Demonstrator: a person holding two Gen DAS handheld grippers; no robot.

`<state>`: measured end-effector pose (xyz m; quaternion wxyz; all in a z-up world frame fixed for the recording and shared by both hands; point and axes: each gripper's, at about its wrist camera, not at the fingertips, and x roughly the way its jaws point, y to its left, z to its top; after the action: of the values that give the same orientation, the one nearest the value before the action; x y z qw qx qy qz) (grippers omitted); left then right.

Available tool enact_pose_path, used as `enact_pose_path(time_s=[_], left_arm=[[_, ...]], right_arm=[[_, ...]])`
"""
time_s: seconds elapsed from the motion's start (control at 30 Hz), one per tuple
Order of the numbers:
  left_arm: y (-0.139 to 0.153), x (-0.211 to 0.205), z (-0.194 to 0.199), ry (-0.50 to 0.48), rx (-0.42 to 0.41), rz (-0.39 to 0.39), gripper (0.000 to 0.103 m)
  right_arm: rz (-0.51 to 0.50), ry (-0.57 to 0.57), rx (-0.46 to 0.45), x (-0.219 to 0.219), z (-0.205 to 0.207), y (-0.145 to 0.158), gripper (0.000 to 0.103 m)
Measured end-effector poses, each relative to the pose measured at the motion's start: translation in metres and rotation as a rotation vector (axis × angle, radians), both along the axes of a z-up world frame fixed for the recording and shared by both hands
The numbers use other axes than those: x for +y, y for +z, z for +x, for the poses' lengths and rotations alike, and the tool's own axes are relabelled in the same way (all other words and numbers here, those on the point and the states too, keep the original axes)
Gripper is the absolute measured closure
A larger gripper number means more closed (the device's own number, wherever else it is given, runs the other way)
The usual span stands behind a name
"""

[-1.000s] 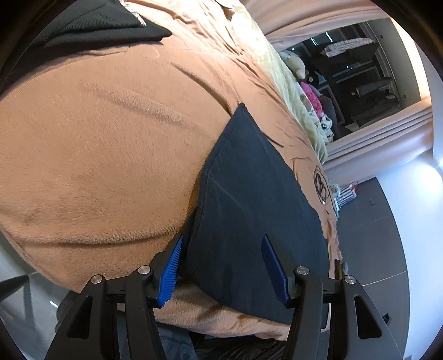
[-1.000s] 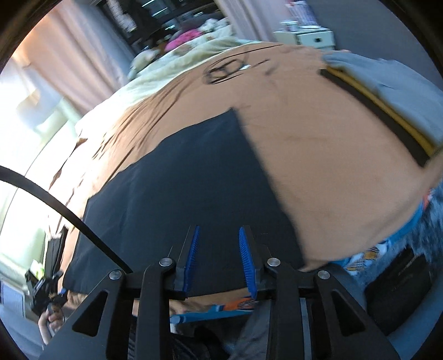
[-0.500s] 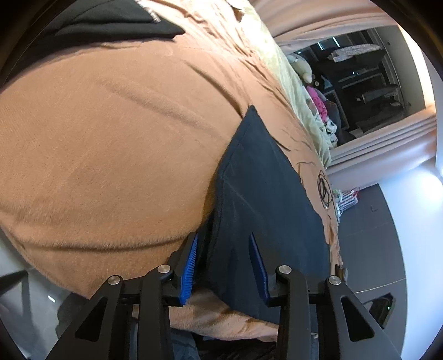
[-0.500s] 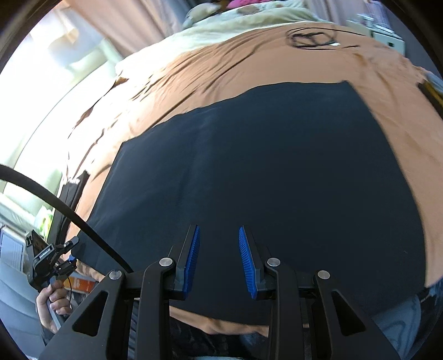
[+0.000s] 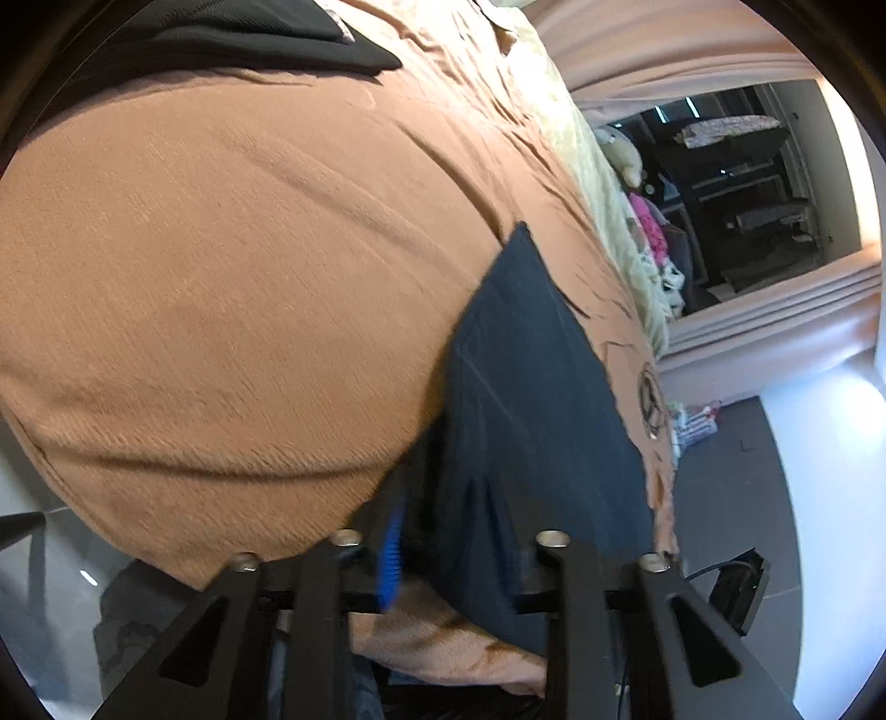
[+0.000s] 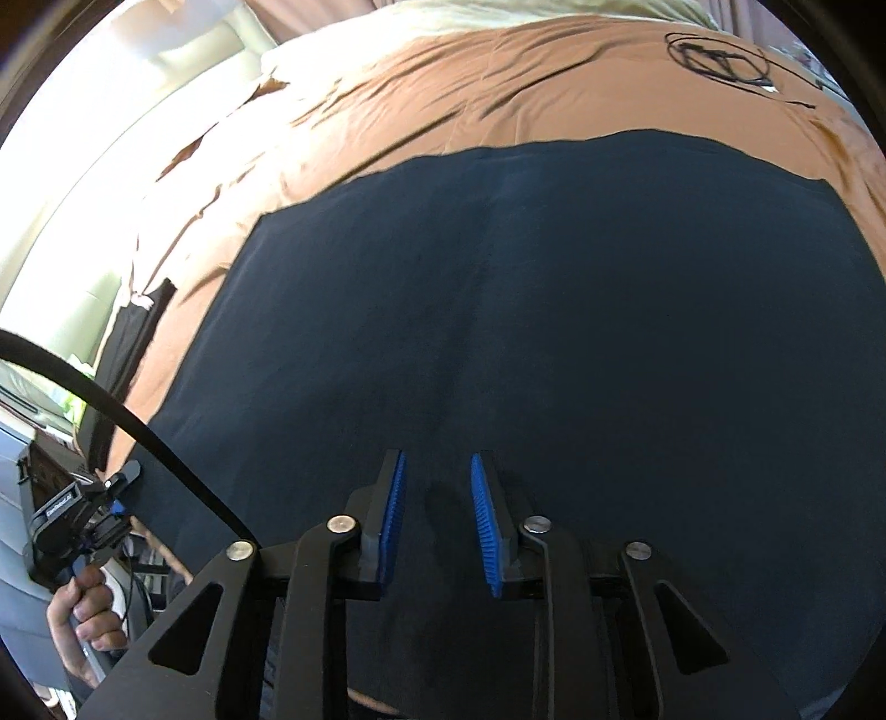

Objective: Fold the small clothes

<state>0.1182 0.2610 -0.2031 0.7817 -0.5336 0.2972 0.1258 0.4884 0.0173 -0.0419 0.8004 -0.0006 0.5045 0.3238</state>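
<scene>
A dark navy garment [image 6: 554,332] lies spread flat on the brown bedspread [image 6: 498,83]. It also shows in the left wrist view [image 5: 531,399] as a long dark panel. My left gripper [image 5: 451,548] sits at the garment's near left corner, and the cloth lies between its fingers and hides the right pad. How tightly the jaws hold it does not show. My right gripper [image 6: 437,515] is partly open over the garment's near edge, with both blue pads [image 6: 393,515] visible and nothing between them. The left gripper and the hand holding it show in the right wrist view [image 6: 83,515].
A black garment [image 5: 232,39] lies at the far left of the bed [image 5: 221,249]. Cream bedding [image 5: 581,155] and soft toys sit at the far side. A black cable [image 6: 720,55] lies on the bedspread. Grey floor [image 5: 736,471] lies right of the bed.
My left gripper has narrowed from wide open and moved onto the garment's corner. My right gripper has swung left and forward over the garment, keeping the same narrow opening.
</scene>
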Motion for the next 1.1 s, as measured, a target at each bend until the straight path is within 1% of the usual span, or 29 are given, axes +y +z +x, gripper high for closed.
enact_pose_path(time_s=[0.1, 0.17, 0.27, 0.4, 0.57, 0.63, 0.77, 0.93, 1.0, 1.03, 1.1], left_arm=[[-0.005, 0.003, -0.005, 0.045, 0.023, -0.037, 0.090], [-0.004, 0.001, -0.005, 0.059, 0.035, -0.026, 0.091], [-0.003, -0.002, -0.005, 0.081, 0.050, -0.016, 0.092], [-0.001, -0.003, -0.003, 0.107, 0.069, -0.021, 0.093], [-0.001, -0.006, -0.004, 0.129, 0.084, -0.029, 0.093], [-0.003, -0.006, -0.005, 0.144, 0.091, -0.043, 0.093], [-0.001, -0.008, -0.001, 0.160, 0.117, -0.028, 0.093], [-0.003, -0.008, -0.002, 0.179, 0.128, -0.041, 0.094], [-0.003, -0.008, -0.003, 0.184, 0.130, -0.038, 0.094], [-0.003, -0.009, -0.003, 0.186, 0.132, -0.037, 0.094], [-0.003, -0.009, -0.004, 0.192, 0.133, -0.041, 0.094]], right_arm=[[-0.023, -0.005, 0.003, 0.010, 0.015, -0.005, 0.090], [-0.034, -0.010, 0.000, 0.017, 0.022, -0.007, 0.094], [-0.052, -0.023, -0.005, 0.026, 0.035, -0.007, 0.099], [-0.080, -0.053, -0.021, 0.037, 0.058, -0.006, 0.100], [-0.099, -0.058, -0.026, 0.051, 0.086, -0.005, 0.100], [-0.104, -0.059, -0.030, 0.056, 0.095, -0.005, 0.100], [-0.109, -0.063, -0.034, 0.073, 0.115, -0.006, 0.100], [-0.118, -0.076, -0.032, 0.094, 0.142, -0.009, 0.100], [-0.118, -0.080, -0.031, 0.093, 0.148, -0.011, 0.100], [-0.116, -0.079, -0.031, 0.082, 0.150, -0.009, 0.100], [-0.109, -0.080, -0.026, 0.084, 0.158, -0.009, 0.100]])
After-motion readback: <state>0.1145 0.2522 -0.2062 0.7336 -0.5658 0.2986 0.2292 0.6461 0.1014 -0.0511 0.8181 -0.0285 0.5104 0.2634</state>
